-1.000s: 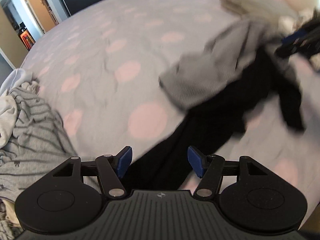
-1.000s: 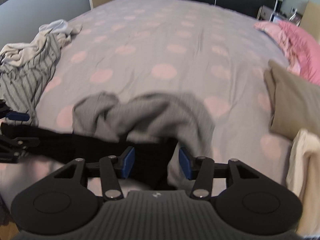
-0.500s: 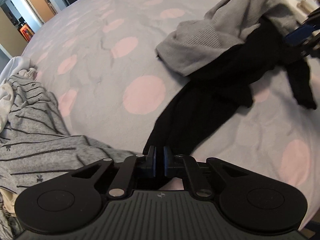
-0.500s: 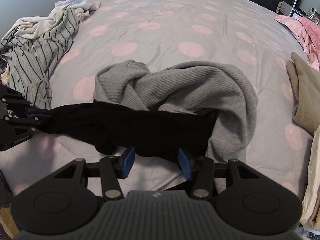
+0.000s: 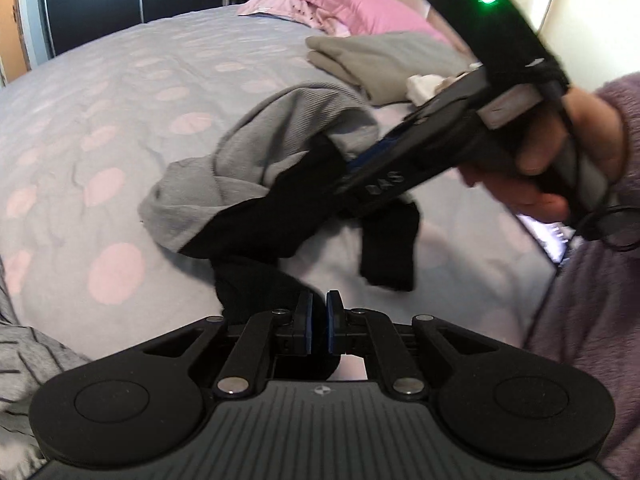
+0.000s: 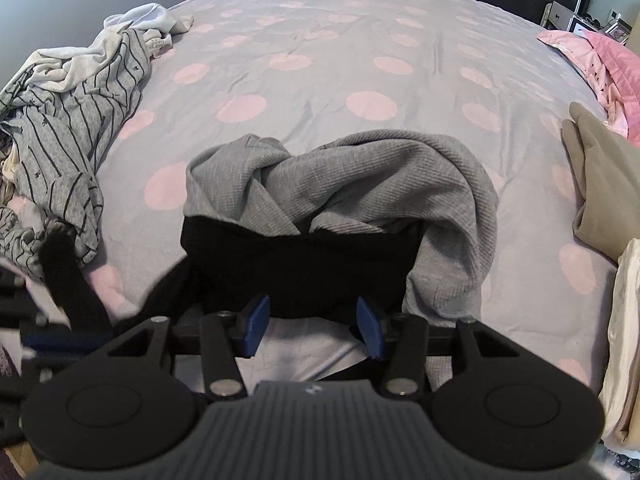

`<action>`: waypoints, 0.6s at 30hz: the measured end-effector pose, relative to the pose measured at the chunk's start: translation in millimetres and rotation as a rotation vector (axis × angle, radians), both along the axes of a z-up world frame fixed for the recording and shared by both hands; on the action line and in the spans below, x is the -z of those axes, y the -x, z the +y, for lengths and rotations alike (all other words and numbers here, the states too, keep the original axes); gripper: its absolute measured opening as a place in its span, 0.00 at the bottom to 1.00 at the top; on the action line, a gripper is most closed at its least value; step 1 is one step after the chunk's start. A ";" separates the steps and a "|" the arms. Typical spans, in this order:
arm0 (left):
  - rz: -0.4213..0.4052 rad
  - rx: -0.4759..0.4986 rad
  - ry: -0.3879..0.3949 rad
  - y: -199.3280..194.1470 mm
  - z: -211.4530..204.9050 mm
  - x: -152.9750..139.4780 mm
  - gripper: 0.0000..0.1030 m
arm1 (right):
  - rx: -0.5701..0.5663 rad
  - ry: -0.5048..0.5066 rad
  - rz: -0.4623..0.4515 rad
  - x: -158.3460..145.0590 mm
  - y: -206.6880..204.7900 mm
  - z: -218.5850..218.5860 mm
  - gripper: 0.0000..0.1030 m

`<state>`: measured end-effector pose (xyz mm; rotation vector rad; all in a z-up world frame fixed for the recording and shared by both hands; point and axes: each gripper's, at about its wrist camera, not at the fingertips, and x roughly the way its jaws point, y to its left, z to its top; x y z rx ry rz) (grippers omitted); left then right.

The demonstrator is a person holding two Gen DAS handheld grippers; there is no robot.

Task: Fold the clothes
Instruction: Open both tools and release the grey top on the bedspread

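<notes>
In the left wrist view, the left gripper (image 5: pixel 318 322) is clamped on one end of the black garment (image 5: pixel 280 216), which trails across the bed (image 5: pixel 120 120) under the grey garment (image 5: pixel 260 148) near the bed's near edge. In the right wrist view, the right gripper (image 6: pixel 312 322) stands wide over the black garment's (image 6: pixel 304 264) near hem, gripping nothing. The step in hand appears to be picking up and separating; next, the right gripper should close on that hem so the black garment can be drawn clear.

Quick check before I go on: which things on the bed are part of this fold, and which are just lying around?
In play:
- black garment, pinched in the left gripper
- grey ribbed garment tangled over it
- right gripper, open

Lying about:
- striped grey clothes
- folded beige item
- pink pillow
</notes>
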<state>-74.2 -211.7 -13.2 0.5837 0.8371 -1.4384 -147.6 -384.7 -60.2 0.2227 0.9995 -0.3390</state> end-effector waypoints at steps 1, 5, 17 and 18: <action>0.007 0.024 0.010 2.7 3.0 -2.1 0.05 | -0.002 0.000 -0.002 -0.6 -0.9 0.7 0.50; 0.002 0.062 0.028 9.6 13.0 -7.4 0.08 | -0.021 -0.009 -0.002 -0.1 -5.5 5.7 0.50; -0.158 -0.368 -0.051 -63.2 46.3 13.5 0.49 | -0.068 0.003 0.013 4.7 -10.6 23.3 0.51; -0.160 -0.404 -0.063 -70.4 48.4 16.5 0.49 | -0.069 0.002 0.016 5.3 -11.2 24.1 0.51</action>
